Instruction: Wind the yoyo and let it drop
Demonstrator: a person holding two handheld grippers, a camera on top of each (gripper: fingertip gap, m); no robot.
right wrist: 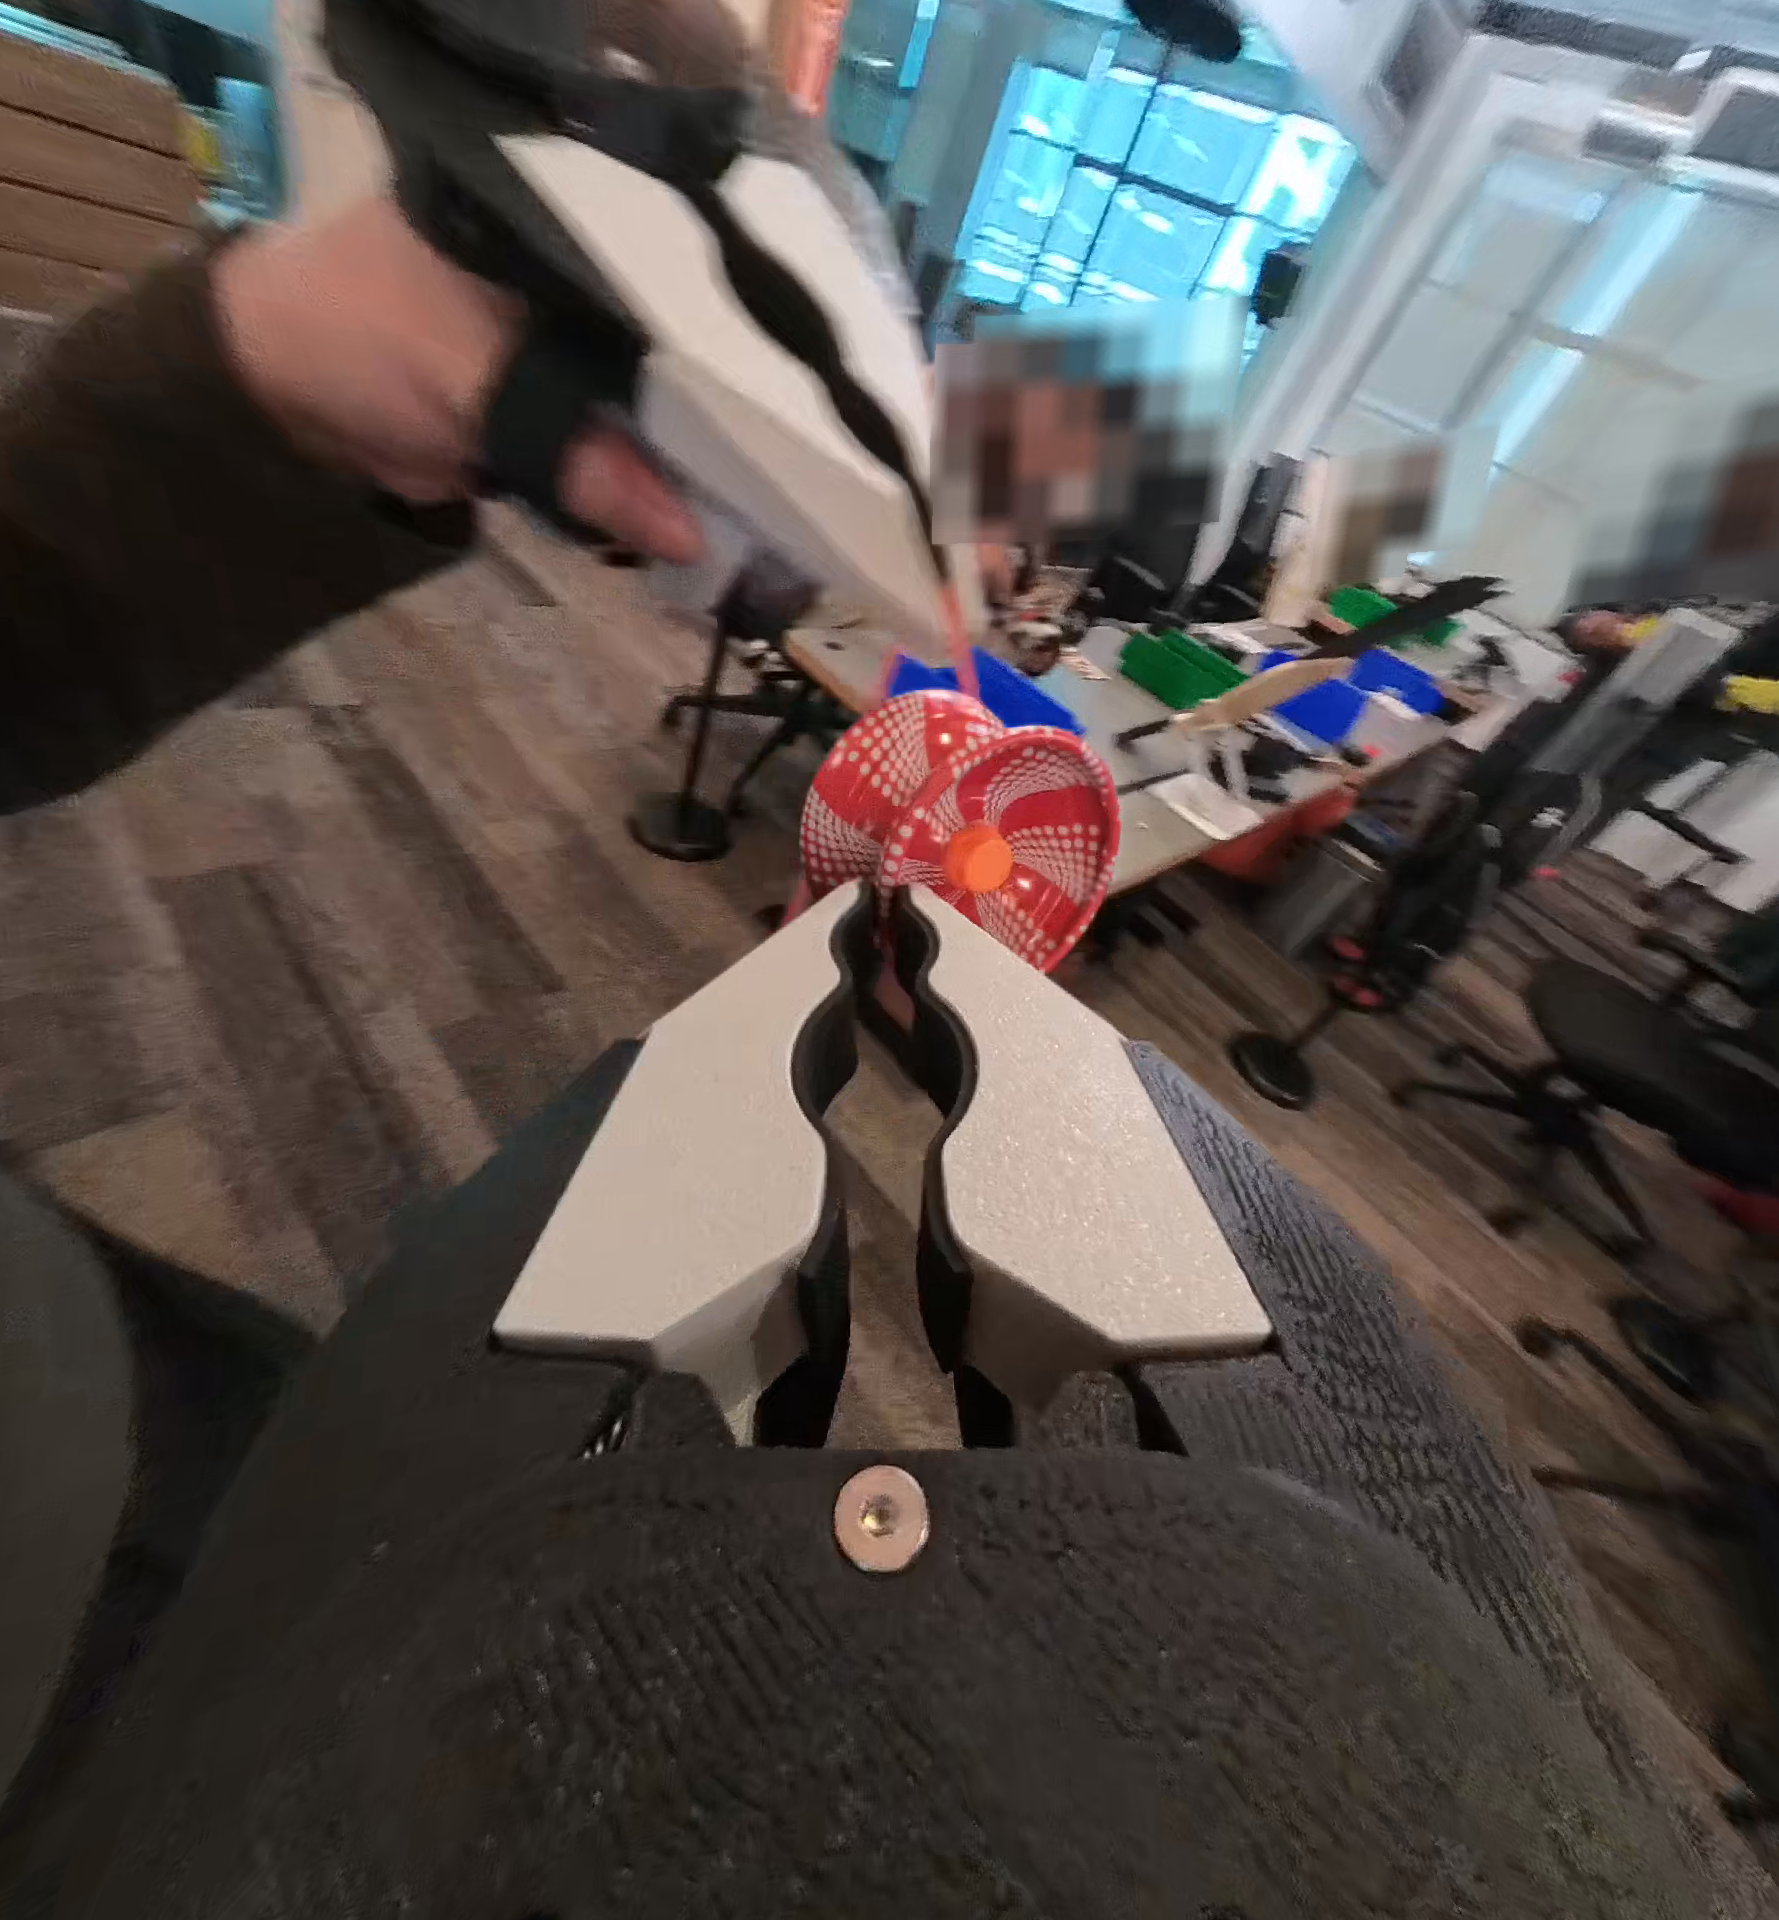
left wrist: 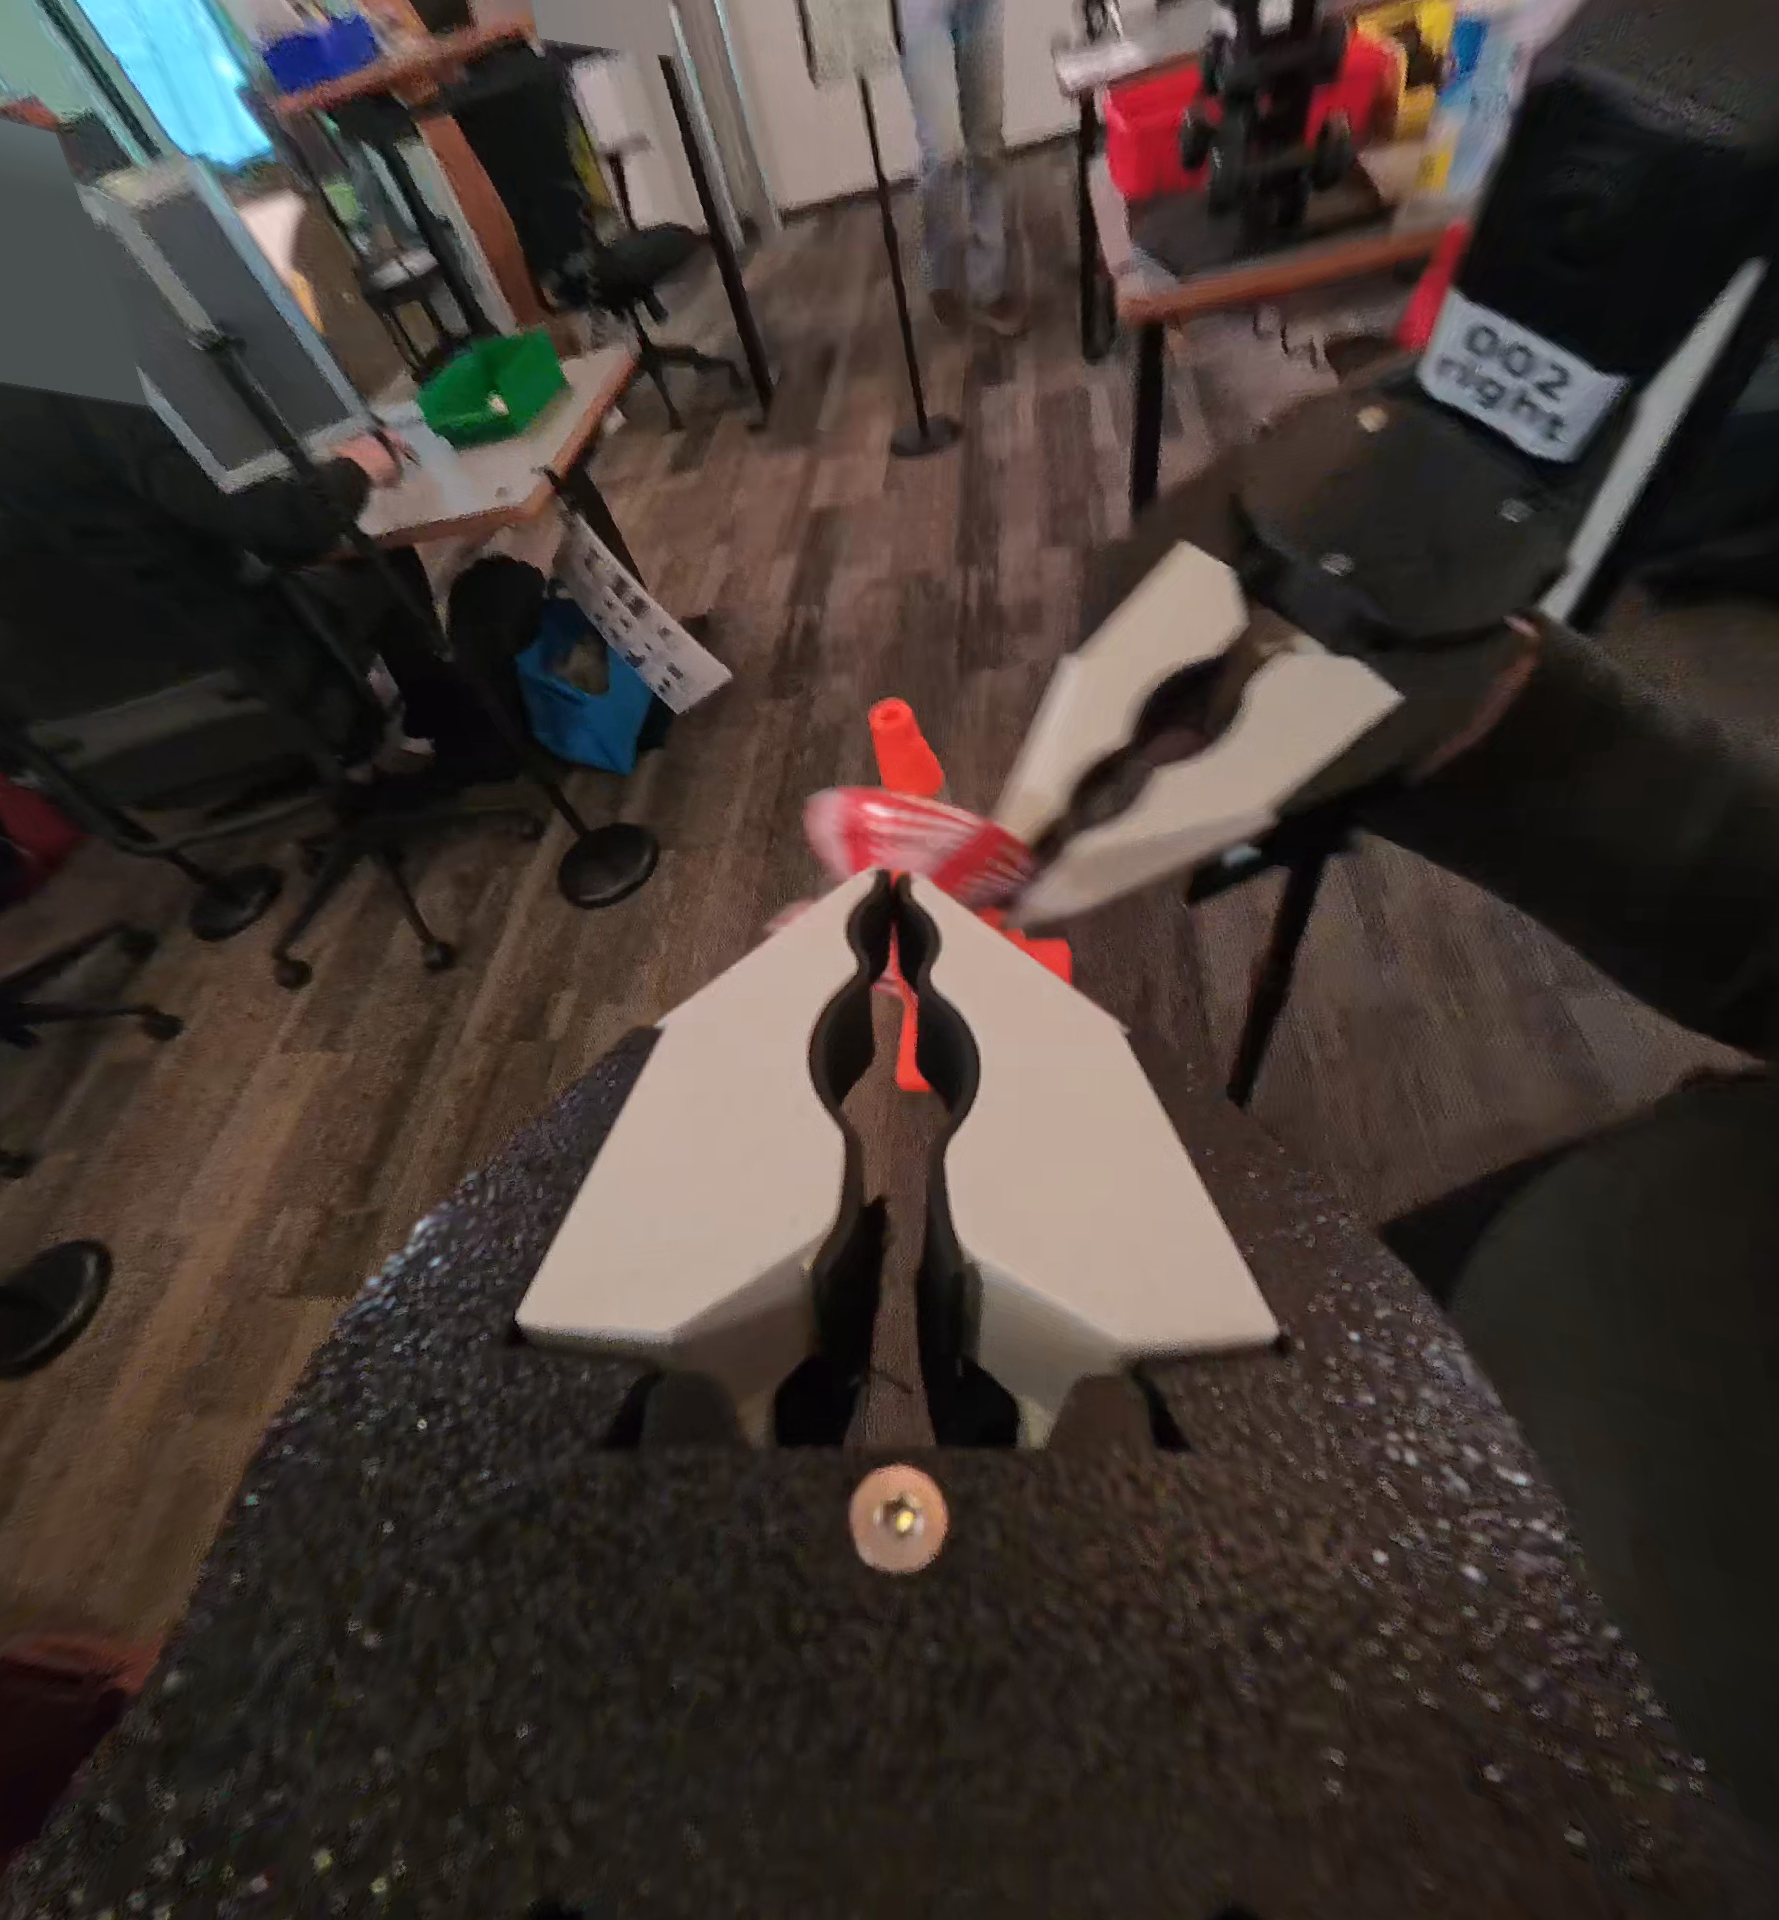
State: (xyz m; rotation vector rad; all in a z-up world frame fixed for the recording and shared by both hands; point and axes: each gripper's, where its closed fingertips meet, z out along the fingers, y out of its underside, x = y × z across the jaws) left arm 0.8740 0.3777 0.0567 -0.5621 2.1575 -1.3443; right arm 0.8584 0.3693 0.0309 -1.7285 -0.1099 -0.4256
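In the right wrist view, the right tool [right wrist: 890, 902], two grey wedge-shaped plastic fingers on a rough black body, has its tips drawn nearly together just below the red yoyo with white dots and swirls and an orange hub [right wrist: 963, 821]. The yoyo's rim sits right at the fingertips, with something pink-red in the narrow gap; whether the tips pinch the rim or only the string is hard to make out. A thin pink string [right wrist: 952, 639] rises from the yoyo to the tips of the left tool [right wrist: 926, 540], which comes down from the upper left, blurred, held by a hand [right wrist: 365, 364] in a dark sleeve.

In the left wrist view, the left tool [left wrist: 890, 883] has its fingers together, with a reddish strand showing in the slit between them. Just beyond its tips the yoyo [left wrist: 906, 842] is a red-and-white blur, partly hidden by the right tool [left wrist: 1020, 894] reaching in from the right.

Farther off lie a wood-pattern floor [left wrist: 760, 540] and a bench [left wrist: 511, 468] carrying a green bin [left wrist: 490, 384], all smeared.
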